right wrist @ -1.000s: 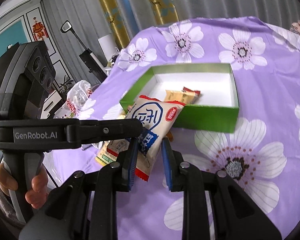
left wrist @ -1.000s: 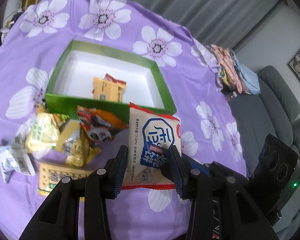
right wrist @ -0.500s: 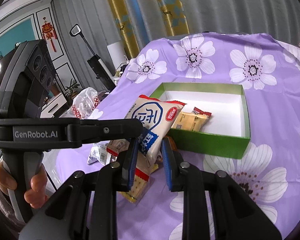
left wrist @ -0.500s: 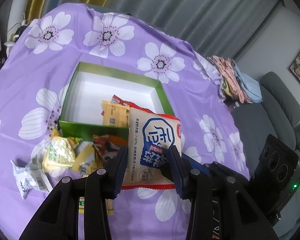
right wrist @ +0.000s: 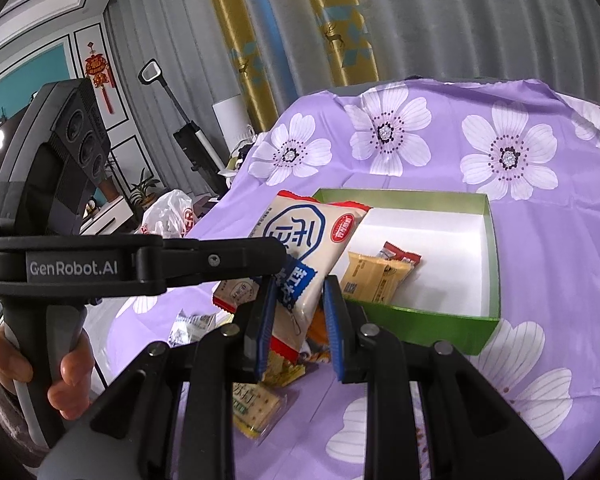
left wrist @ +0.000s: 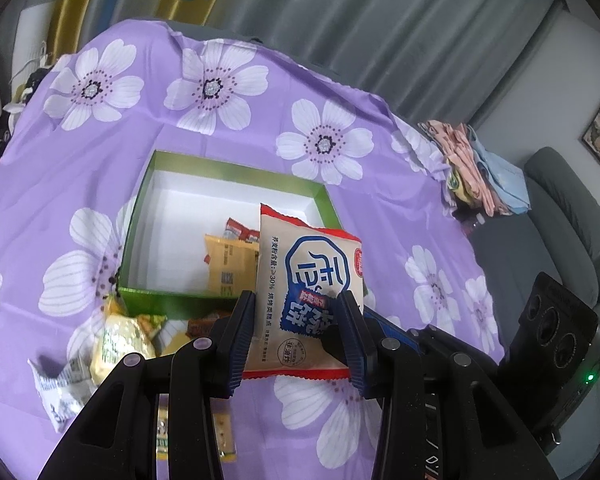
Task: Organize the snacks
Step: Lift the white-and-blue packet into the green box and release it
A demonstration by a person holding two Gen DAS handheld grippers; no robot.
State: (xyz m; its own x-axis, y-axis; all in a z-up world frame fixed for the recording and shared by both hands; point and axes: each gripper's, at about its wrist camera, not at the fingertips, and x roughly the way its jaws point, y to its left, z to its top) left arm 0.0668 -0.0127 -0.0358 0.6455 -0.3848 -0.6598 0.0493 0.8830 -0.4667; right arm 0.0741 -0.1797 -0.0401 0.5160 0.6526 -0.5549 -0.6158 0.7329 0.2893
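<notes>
A cream biscuit packet (left wrist: 308,276) with a blue emblem and red ends hangs above the purple flowered cloth, over the near wall of the green box (left wrist: 172,300). My left gripper (left wrist: 298,312) is shut on its lower half across the width. My right gripper (right wrist: 300,300) is shut on the same packet (right wrist: 308,240) from the side, across its thin edge. In the box (right wrist: 420,316) lie a yellow packet (left wrist: 228,264) and a red one (left wrist: 240,228). A hand (right wrist: 72,376) holds the left gripper's handle.
Loose snacks lie on the cloth before the box: a yellow-green packet (left wrist: 120,344), a white wrapper (left wrist: 60,388) and a cracker packet (right wrist: 256,404). Folded clothes (left wrist: 476,168) sit at the table's far right edge, with a grey sofa (left wrist: 560,216) beyond. A plastic bag (right wrist: 168,216) lies at the left.
Both grippers have risen and moved toward the box with the biscuit packet between them. The packet's top now overlaps the box's near wall; the loose snacks have dropped lower in view.
</notes>
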